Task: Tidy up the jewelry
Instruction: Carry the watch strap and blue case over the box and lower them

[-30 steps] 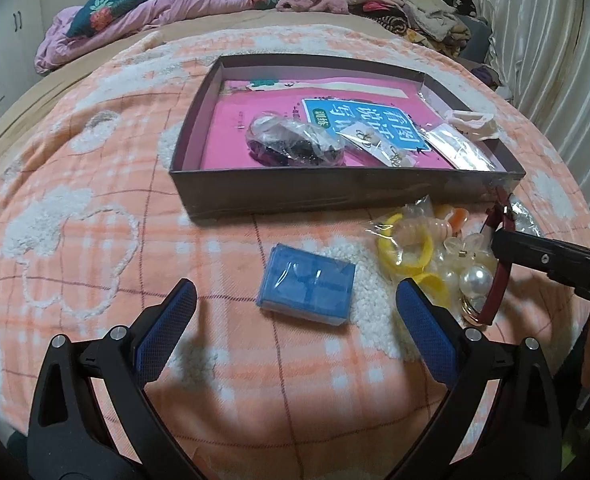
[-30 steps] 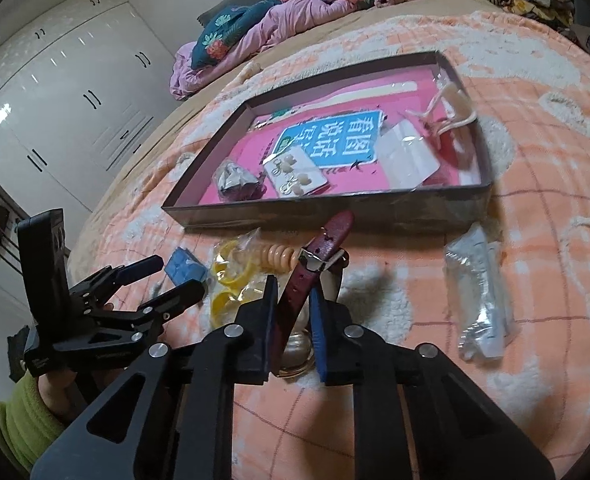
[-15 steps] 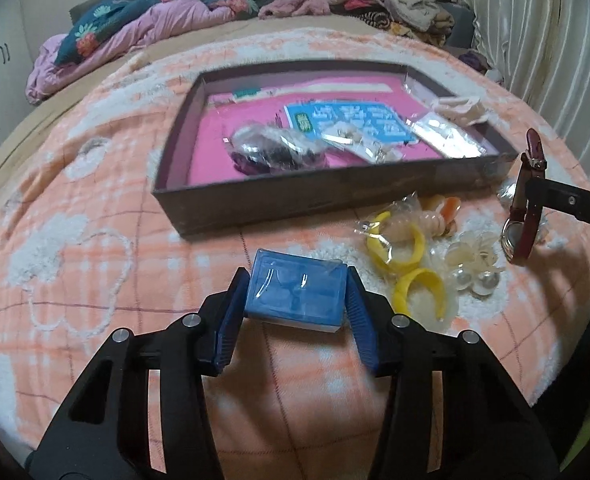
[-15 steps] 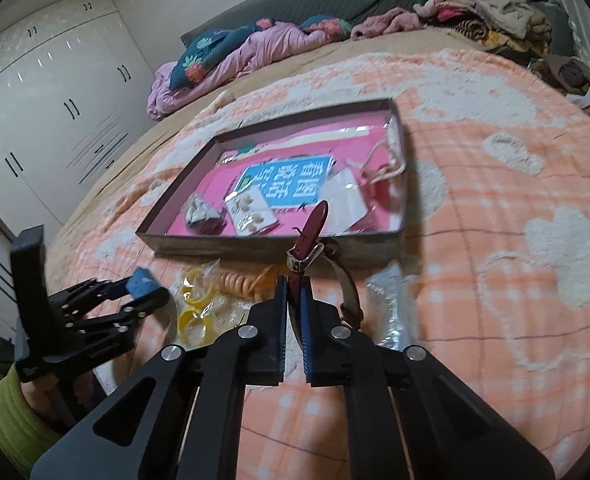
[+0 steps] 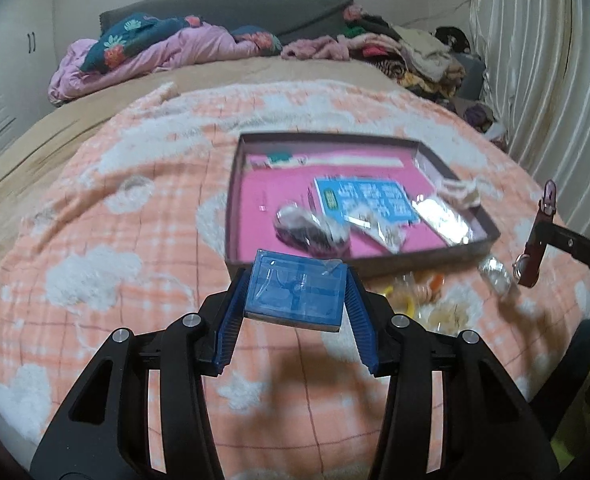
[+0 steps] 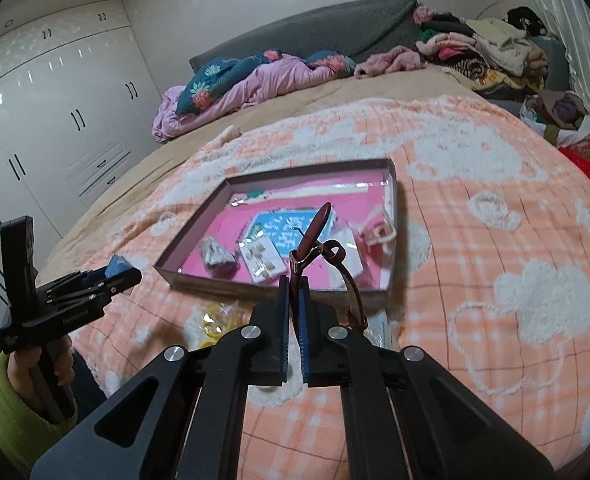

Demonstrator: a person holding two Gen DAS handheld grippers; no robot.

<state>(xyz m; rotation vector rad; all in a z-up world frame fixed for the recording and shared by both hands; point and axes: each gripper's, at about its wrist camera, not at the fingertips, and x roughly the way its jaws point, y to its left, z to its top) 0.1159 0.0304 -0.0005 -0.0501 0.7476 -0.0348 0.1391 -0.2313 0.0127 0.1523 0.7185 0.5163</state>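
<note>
My left gripper is shut on a small blue jewelry box and holds it above the blanket, just in front of the shallow dark tray. It also shows in the right wrist view, at the left. My right gripper is shut on a dark red watch strap, lifted over the tray's near wall. In the left wrist view the strap hangs at the right of the tray. The tray has a pink floor with several bagged pieces of jewelry.
Yellow rings and beads in clear bags lie on the orange checked blanket in front of the tray. A small clear bag lies to their right. Piled clothes and a pink quilt sit at the back.
My left gripper has closed on the blue box and lifted it off the blanket toward the tray. My right gripper has raised the watch strap up and forward over the tray's front wall.
</note>
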